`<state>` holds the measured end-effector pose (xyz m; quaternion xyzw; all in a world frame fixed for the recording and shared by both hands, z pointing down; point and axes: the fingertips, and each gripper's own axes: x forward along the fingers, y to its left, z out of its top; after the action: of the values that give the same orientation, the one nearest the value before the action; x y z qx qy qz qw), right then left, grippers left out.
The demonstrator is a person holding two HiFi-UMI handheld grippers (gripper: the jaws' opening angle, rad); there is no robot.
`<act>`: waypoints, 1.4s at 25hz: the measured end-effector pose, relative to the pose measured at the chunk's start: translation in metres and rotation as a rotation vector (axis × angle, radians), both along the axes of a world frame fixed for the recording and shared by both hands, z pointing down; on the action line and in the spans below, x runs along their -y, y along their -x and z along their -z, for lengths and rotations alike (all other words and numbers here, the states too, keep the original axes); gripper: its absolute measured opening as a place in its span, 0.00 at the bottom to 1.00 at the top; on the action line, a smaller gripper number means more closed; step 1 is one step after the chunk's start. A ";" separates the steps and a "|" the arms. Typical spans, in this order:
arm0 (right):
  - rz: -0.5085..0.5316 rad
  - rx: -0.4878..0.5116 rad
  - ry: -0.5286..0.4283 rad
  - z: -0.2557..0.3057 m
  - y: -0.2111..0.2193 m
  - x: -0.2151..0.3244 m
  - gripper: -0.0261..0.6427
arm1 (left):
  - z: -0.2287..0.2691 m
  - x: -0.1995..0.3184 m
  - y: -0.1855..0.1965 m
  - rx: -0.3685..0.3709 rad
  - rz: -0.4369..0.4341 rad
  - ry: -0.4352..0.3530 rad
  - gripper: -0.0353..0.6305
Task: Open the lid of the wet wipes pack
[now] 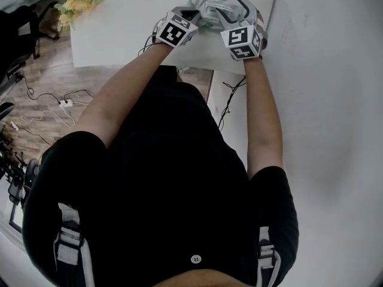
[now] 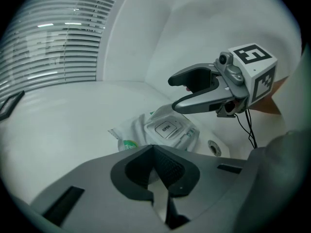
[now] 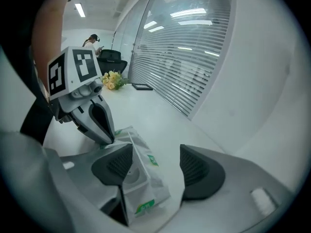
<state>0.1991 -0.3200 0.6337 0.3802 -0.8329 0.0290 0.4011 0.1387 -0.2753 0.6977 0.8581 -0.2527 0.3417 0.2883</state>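
The white wet wipes pack (image 2: 163, 132) lies on the white table (image 1: 119, 34), and its grey lid (image 2: 167, 127), printed OPEN, lies flat. My left gripper (image 2: 155, 152) is shut on the near edge of the pack, and its fingertips (image 3: 108, 137) pinch that end. My right gripper (image 2: 173, 93) hangs a little above the lid, open, with nothing between its jaws. Along the right gripper (image 3: 155, 164), the pack (image 3: 141, 178) sits below and partly behind the left pad (image 3: 114, 166). From above, both grippers flank the pack (image 1: 210, 8), left gripper (image 1: 194, 18), right gripper (image 1: 230, 11).
A bunch of yellow flowers (image 1: 78, 2) lies at the table's far left corner. A round cable hole (image 2: 214, 148) sits in the table close to the pack. The table's right edge (image 1: 272, 17) meets a white wall. Cables (image 1: 60, 103) trail on the wooden floor.
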 end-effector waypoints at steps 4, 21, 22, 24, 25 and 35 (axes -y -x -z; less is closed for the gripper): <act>-0.059 -0.008 -0.003 -0.010 -0.008 0.011 0.51 | -0.001 0.002 -0.001 -0.008 0.006 0.000 0.06; -0.192 -0.049 0.083 -0.051 -0.034 0.029 0.49 | 0.010 -0.009 0.006 -0.056 -0.028 0.056 0.06; -0.197 -0.049 0.084 -0.050 -0.034 0.028 0.49 | 0.014 -0.010 0.007 -0.067 -0.030 0.051 0.06; -0.205 -0.041 0.084 -0.045 -0.034 0.027 0.49 | 0.025 -0.009 0.009 -0.090 -0.027 0.032 0.06; -0.208 -0.034 0.082 -0.042 -0.033 0.027 0.49 | 0.031 -0.007 0.010 -0.101 -0.023 0.021 0.06; -0.268 0.174 0.007 0.031 -0.034 0.005 0.47 | 0.094 0.011 0.009 -0.201 0.014 -0.113 0.06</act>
<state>0.2327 -0.3251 0.6032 0.4825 -0.8062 0.1181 0.3214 0.1298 -0.2867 0.6039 0.9011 -0.2474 0.2370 0.2656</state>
